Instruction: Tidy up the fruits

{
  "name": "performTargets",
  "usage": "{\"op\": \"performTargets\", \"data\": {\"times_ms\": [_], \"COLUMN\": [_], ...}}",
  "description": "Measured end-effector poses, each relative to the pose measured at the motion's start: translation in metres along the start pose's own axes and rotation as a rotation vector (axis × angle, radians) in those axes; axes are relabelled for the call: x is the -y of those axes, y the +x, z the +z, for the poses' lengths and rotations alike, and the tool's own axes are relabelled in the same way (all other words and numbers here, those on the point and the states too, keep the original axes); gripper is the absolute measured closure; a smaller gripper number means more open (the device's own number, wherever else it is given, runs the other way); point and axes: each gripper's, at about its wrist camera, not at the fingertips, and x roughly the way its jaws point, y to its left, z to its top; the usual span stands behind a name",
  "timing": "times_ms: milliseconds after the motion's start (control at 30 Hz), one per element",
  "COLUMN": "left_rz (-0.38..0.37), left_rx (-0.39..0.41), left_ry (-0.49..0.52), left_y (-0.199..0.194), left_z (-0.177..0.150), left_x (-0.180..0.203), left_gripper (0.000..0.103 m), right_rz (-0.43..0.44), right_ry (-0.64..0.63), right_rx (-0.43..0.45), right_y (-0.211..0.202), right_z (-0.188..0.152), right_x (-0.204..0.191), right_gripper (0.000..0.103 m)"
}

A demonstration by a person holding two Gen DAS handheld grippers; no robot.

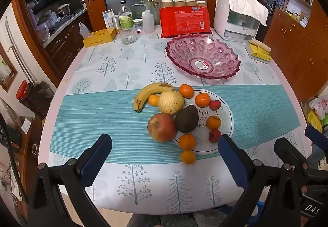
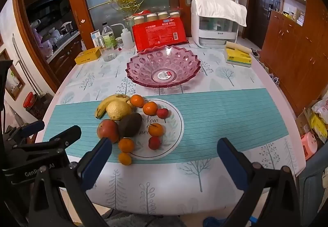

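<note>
A pile of fruit lies on the teal mat: a banana, a yellow pear, a red apple, a dark avocado, several small oranges and small red fruits. The same pile shows in the right wrist view, with the apple and avocado. An empty pink glass bowl stands behind them. My left gripper is open and empty, near the table's front edge before the fruit. My right gripper is open and empty, right of the fruit.
At the back stand a red package, a white appliance, a glass, bottles, a yellow box and a yellow tissue pack. A round printed mat lies under part of the fruit.
</note>
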Motion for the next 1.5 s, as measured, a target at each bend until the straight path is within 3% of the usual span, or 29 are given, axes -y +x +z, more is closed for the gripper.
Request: {"op": "performTargets", "data": {"times_ms": [1500], "left_rz": [-0.008], "left_rx": [-0.019], "left_ry": [-0.012], "left_y": [0.001], "left_z": [-0.002], "left_x": [-0.007], "left_gripper": [0.0], "right_rz": [0.012], "right_ry": [0.005], "right_rx": [-0.016], "right_y": [0.001], "right_z": [-0.002], "right_x": [-0.007], "right_gripper": [0.0]}}
